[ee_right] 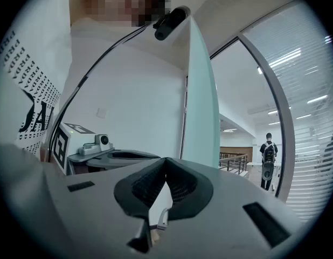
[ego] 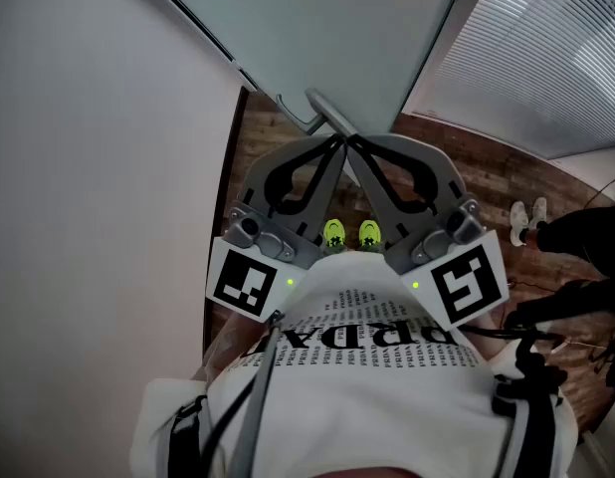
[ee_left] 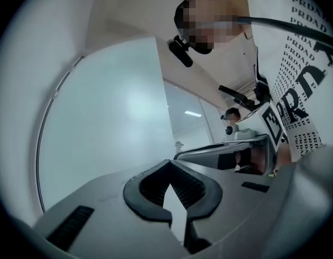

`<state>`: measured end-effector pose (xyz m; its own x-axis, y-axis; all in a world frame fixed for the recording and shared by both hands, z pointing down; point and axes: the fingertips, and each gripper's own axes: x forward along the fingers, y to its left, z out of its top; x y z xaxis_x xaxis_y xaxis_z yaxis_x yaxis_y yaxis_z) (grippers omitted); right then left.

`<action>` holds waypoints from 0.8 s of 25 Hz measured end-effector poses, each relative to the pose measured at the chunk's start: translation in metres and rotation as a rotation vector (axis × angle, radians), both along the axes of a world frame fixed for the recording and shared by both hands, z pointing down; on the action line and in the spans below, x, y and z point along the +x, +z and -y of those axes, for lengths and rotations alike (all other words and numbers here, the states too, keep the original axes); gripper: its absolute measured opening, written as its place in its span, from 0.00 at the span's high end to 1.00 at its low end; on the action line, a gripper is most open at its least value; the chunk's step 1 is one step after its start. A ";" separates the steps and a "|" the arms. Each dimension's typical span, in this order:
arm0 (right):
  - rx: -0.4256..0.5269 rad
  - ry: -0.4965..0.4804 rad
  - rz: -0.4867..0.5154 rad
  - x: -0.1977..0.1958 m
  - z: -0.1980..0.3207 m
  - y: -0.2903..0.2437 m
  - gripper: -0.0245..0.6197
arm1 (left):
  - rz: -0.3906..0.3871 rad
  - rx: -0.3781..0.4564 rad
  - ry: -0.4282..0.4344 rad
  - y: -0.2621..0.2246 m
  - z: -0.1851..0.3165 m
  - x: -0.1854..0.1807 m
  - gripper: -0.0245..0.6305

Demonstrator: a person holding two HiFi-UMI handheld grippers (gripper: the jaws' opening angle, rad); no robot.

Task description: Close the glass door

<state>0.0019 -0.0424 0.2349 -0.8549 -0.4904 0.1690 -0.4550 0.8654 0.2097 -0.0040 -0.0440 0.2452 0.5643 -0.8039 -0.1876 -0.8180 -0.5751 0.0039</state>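
The frosted glass door [ego: 317, 28] fills the top of the head view, with its metal lever handle [ego: 315, 114] at its lower edge. Both grippers point up at the handle's near end, and their tips meet there. On the left gripper [ego: 336, 144] the jaws are drawn together, showing only a thin pale sliver and nothing gripped. The right gripper [ego: 351, 147] is closed, and in the right gripper view a piece of the handle [ee_right: 159, 218] sits in the narrow gap of this gripper [ee_right: 150, 230]. The left gripper view shows the door [ee_left: 102, 134] as a broad pane at left, beyond the left gripper [ee_left: 179, 223].
A white wall [ego: 99, 167] runs along the left and a slatted blind window [ego: 546, 48] along the right. Below is a wooden floor [ego: 487, 177], where a second person's legs and shoes [ego: 531, 222] stand. Another person [ee_right: 269, 155] stands far down the corridor.
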 end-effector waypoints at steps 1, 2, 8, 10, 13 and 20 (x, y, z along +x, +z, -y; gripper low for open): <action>0.000 0.000 -0.003 0.000 0.000 0.000 0.97 | -0.004 -0.002 0.001 0.000 0.000 0.000 0.96; 0.000 0.000 -0.005 0.000 0.000 0.000 0.97 | -0.008 -0.004 0.002 0.000 0.000 0.000 0.96; 0.005 0.016 0.007 0.001 0.002 -0.002 0.97 | -0.002 0.005 0.023 -0.002 0.002 0.001 0.96; 0.011 0.022 0.007 0.000 0.003 -0.003 0.96 | -0.001 0.008 0.030 -0.003 0.003 0.001 0.96; 0.033 0.051 0.014 0.003 0.005 -0.007 0.96 | 0.009 0.015 0.054 -0.003 0.004 0.003 0.96; 0.189 0.203 0.010 0.035 0.027 -0.033 0.95 | -0.027 -0.029 0.066 0.008 0.007 0.002 0.96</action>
